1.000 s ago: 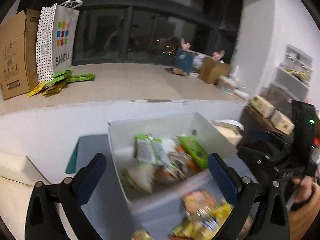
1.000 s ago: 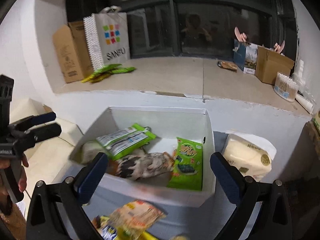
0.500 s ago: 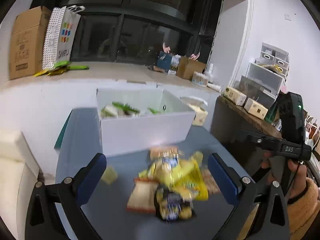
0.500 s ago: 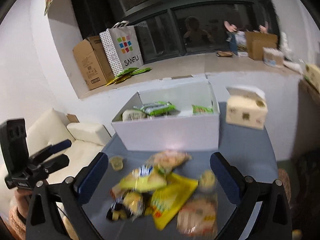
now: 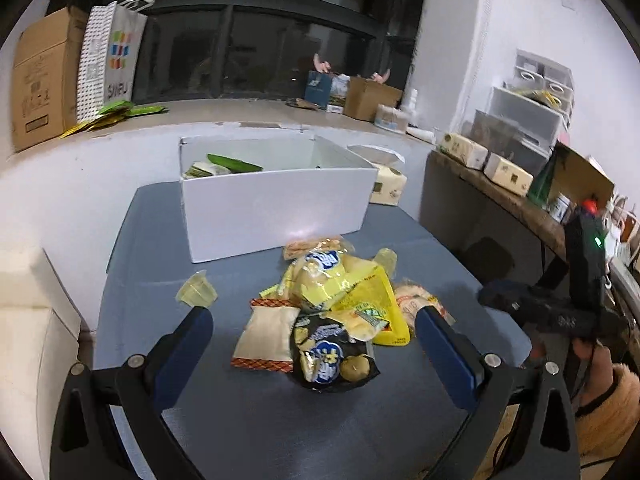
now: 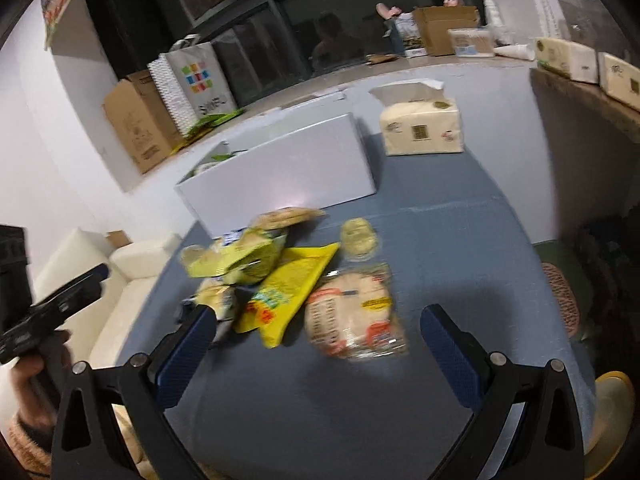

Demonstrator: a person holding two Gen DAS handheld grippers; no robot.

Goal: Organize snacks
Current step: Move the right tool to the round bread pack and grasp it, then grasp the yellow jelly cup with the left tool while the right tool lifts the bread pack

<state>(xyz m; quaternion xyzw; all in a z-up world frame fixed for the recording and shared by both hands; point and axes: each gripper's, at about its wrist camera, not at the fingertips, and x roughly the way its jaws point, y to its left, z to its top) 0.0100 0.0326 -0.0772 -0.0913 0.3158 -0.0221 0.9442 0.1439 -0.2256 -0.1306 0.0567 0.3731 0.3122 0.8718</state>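
Observation:
A pile of snack packs lies on the blue table (image 5: 280,420): a yellow bag (image 5: 372,308), a black bag (image 5: 332,356), a beige pack (image 5: 268,336), a clear bread pack (image 6: 352,316) and a small jelly cup (image 5: 196,290). Behind it stands a white box (image 5: 276,200) holding several green packs (image 5: 224,166). My left gripper (image 5: 314,340) is open and empty, just above the near side of the pile. My right gripper (image 6: 320,336) is open and empty, over the bread pack and yellow bag (image 6: 288,292).
A tissue pack (image 6: 420,128) sits right of the box. A window ledge behind holds a cardboard box (image 5: 38,76) and a paper bag (image 5: 108,60). A cream sofa (image 6: 120,280) stands left of the table, a wooden shelf (image 5: 500,184) to the right.
Both grippers have pulled back from above the white box and tilted down over the snack pile. Both stay open and empty.

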